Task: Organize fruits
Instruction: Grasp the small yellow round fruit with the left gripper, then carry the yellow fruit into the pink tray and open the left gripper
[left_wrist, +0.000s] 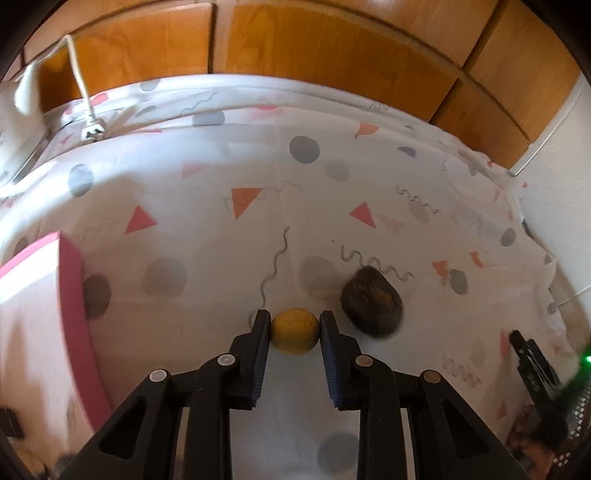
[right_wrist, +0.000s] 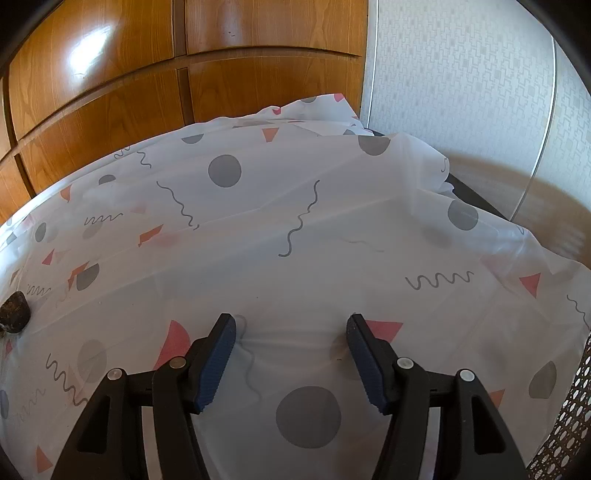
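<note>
In the left wrist view my left gripper (left_wrist: 295, 325) is shut on a small round yellow fruit (left_wrist: 295, 331), with both pads touching its sides just above the patterned tablecloth (left_wrist: 221, 229). A dark brown avocado (left_wrist: 372, 302) lies on the cloth just right of it; it also shows at the far left edge of the right wrist view (right_wrist: 14, 312). My right gripper (right_wrist: 291, 325) is open and empty over the cloth (right_wrist: 295, 221). Its black fingers show at the right edge of the left wrist view (left_wrist: 532, 362).
A pink-rimmed white box (left_wrist: 70, 302) stands at the left. A woven mesh basket (right_wrist: 569, 424) sits at the lower right. Wooden cabinet doors (left_wrist: 295, 48) stand behind the table. A white cable with a clip (left_wrist: 90, 125) lies at the back left.
</note>
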